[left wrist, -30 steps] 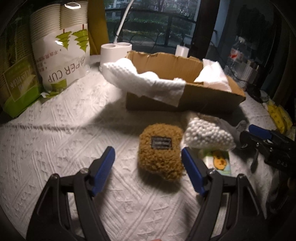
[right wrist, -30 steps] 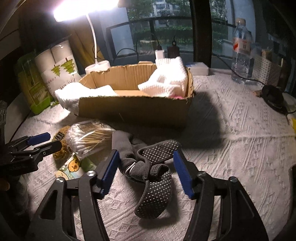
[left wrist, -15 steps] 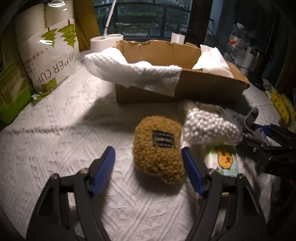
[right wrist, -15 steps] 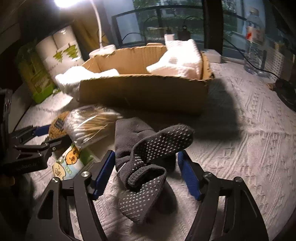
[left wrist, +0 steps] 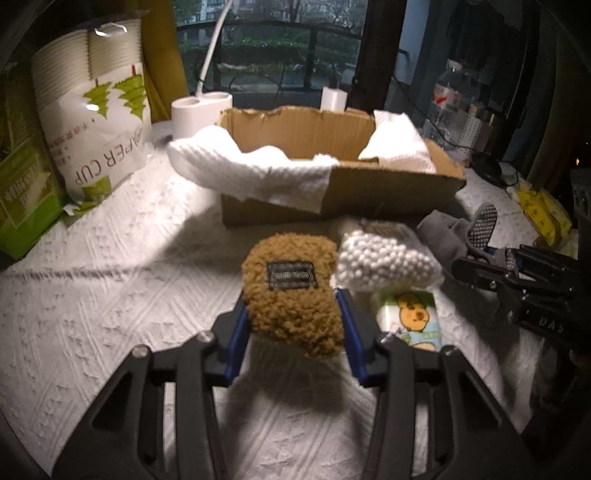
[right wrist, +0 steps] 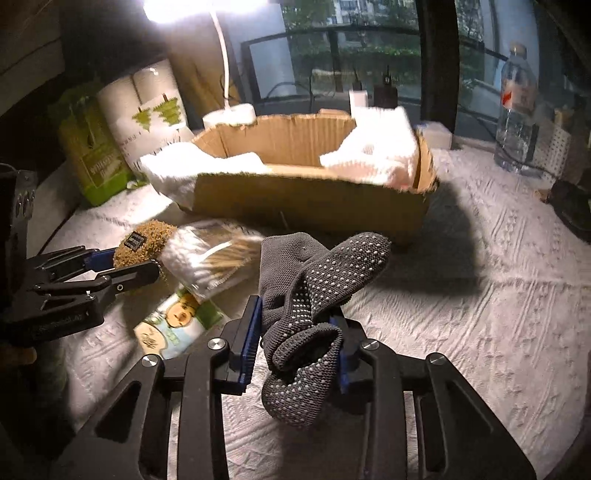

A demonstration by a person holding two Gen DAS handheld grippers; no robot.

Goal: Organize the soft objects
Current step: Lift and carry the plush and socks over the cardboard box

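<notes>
Both tools on soft textiles: fuzzy brown pouch, nubby grey socks.

Box contents blurred; pouch label text unreadable; green pack cut by left edge

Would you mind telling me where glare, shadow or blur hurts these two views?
Right wrist view: the desk lamp blows out the top edge, and the cardboard box casts a deep shadow rightward; its white towel is motion-smeared. Left wrist view: dimmer overall, light falls from the left, and the brown plush pouch shades the cloth beneath it.
</notes>
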